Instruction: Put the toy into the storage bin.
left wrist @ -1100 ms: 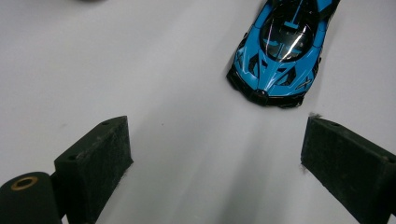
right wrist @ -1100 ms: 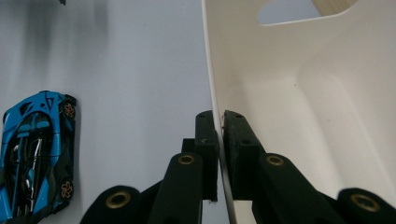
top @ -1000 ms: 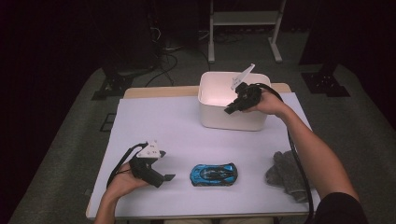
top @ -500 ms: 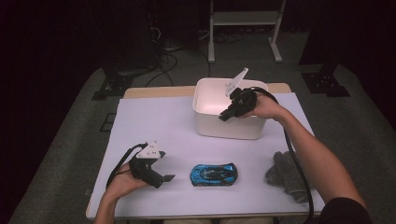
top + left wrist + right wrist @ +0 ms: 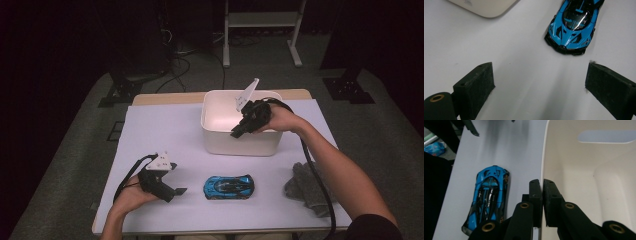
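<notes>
A white plastic bin (image 5: 225,142) stands at the back middle of the white-covered table (image 5: 165,130). My right gripper (image 5: 236,132) is shut on its front wall; in the right gripper view the jaws (image 5: 541,187) clamp the thin rim, one pad outside and one inside the empty bin (image 5: 579,170). A blue toy car (image 5: 229,187) lies near the front edge, seen beside the bin as the car (image 5: 489,195). My left gripper (image 5: 180,191) rests on the table left of the car, open, with bare table between its pads (image 5: 539,85) and the car's nose (image 5: 574,27) a little ahead.
A crumpled grey cloth (image 5: 305,187) lies at the front right, under the right forearm. A bin corner (image 5: 484,6) shows at the top of the left gripper view. Behind the table are dark floor, cables and a metal stand (image 5: 260,30).
The right gripper has dragged the white bin toward the person and slightly left across the table. The left gripper, car and cloth stayed where they were.
</notes>
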Tool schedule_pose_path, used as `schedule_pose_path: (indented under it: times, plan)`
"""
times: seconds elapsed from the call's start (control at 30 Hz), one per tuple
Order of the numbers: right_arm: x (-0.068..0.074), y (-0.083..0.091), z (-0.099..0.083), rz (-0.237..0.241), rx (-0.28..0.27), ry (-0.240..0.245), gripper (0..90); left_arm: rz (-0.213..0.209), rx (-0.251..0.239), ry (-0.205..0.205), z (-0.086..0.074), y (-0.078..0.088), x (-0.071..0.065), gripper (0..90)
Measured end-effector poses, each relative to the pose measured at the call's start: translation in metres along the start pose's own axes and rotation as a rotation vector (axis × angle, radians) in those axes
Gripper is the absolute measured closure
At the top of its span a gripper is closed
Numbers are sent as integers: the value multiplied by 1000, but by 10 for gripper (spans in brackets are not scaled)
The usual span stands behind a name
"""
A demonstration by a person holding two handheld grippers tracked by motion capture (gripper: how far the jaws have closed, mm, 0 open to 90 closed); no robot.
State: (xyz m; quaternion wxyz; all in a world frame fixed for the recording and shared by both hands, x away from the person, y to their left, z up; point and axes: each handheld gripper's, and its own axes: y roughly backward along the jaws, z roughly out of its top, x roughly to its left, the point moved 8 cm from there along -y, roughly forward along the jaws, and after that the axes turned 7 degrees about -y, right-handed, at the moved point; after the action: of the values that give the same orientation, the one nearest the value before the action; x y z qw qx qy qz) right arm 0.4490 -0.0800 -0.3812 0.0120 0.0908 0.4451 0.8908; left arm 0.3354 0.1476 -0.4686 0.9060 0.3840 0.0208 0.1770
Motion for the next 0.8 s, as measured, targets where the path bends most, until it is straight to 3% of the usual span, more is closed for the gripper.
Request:
schedule_pose_path:
  times: [0.43,0.8]
  plan:
    - [26,-9,4,64,12,52,836,-2,1,-11,0,-1,0,81]
    - [34,-11,4,65,19,58,829,3,-4,-7,0,-2,1,81]
